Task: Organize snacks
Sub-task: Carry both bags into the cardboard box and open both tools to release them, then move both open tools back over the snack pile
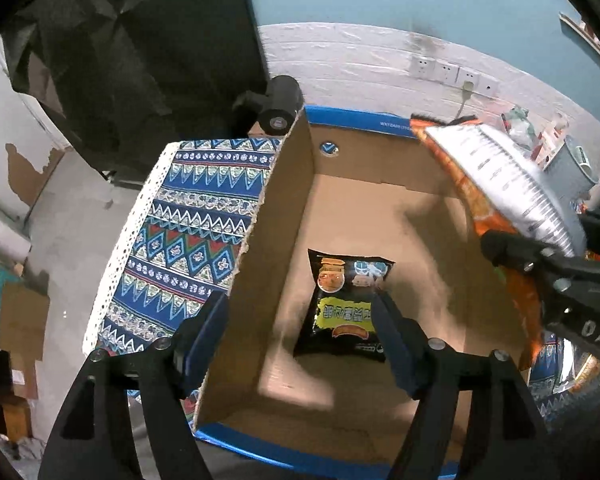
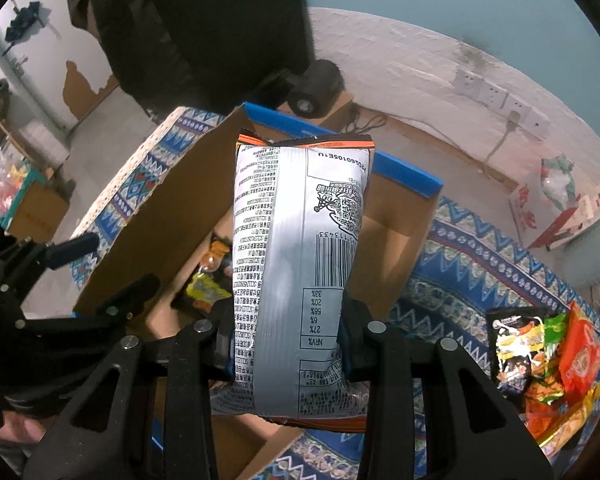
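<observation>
Patterned blue cloth (image 1: 188, 216) with a white lace edge is covering the table at 9 o'clock in the left wrist view, and a black cylindrical device (image 1: 278, 106) is sitting at 12 o'clock just behind the box corner. The left gripper (image 1: 300, 344) is pointing steeply down with its jaws standing wide apart and nothing pressed between the pads; its left finger is hanging outside the cardboard wall, its right finger inside. The cardboard box (image 1: 284, 216), blue-rimmed, is filling the centre of that view. A black snack packet (image 1: 342, 304) with yellow lettering is lying flat on the box floor at 6 o'clock, just past the fingertips, apart from both pads. At 3 o'clock the right gripper is coming into that view, carrying a silver-backed orange snack bag (image 1: 508, 184) over the box's right side. In the right wrist view, the right gripper (image 2: 288, 340) is clamping the same bag (image 2: 296, 264) near its lower end, jaws narrowed onto it, printed back and barcode facing the camera, the bag standing up over the open box (image 2: 172, 216). The black packet (image 2: 208, 284) is showing at 9 o'clock of the bag, down on the box floor. At 4 o'clock a pile of loose snack packets (image 2: 548, 356) is lying on the cloth outside the box.
</observation>
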`<state>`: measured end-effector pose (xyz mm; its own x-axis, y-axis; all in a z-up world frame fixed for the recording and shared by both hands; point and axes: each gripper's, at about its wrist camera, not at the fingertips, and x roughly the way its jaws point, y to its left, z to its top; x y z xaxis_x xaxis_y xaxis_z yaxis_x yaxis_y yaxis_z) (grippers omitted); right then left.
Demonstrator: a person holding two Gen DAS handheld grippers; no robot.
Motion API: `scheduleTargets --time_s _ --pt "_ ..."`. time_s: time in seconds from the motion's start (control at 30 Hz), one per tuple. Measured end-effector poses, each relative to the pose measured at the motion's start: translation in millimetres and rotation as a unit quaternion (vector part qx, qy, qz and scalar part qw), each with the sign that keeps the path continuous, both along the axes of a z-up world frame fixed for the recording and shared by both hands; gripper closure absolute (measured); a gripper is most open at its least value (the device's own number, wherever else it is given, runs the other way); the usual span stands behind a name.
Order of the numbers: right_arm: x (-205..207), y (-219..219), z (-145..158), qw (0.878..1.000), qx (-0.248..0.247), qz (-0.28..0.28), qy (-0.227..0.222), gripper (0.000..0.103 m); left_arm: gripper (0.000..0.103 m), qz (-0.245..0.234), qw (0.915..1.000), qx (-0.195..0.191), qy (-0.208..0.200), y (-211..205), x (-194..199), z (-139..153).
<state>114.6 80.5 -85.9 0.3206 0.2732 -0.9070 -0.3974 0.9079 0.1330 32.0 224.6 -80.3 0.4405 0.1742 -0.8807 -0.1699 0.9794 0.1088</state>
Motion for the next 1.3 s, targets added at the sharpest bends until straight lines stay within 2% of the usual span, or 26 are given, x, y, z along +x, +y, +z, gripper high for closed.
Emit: scheduleTargets --time_s 0.43,0.47,0.6,0.73,0.87,1.3 --pt "5.6 6.0 -11.2 1.0 0.003 0.01 0.014 0.068 0.028 0.002 1.0 0.0 -0.001 0.5 -1.6 5.0" --pt "5.6 5.6 -10.6 1.0 0.004 0.009 0.012 0.065 0.028 0.002 1.0 -0.001 -0.001 -0.1 -1.7 5.5" --pt "4.4 0.2 -2.3 1.0 0.01 0.005 0.002 0.045 0.028 0.001 1.0 -0.005 -0.004 -3.3 -1.6 8.9" --pt "1.1 -8.4 7.6 1.0 0.009 -0.002 -0.01 0.042 0.028 -0.005 1.0 -0.005 -0.007 -9.4 -1.2 11.8" --pt "-3.0 -22.8 18.9 1.0 0.009 -0.017 -0.021 0.033 0.027 -0.018 0.9998 -0.008 -0.008 -20.4 -1.3 14.7" --pt "-32.8 -98.7 39.1 0.997 -0.014 -0.071 -0.034 0.028 0.025 -0.077 0.9967 -0.026 -0.005 -77.9 -3.8 21.5"
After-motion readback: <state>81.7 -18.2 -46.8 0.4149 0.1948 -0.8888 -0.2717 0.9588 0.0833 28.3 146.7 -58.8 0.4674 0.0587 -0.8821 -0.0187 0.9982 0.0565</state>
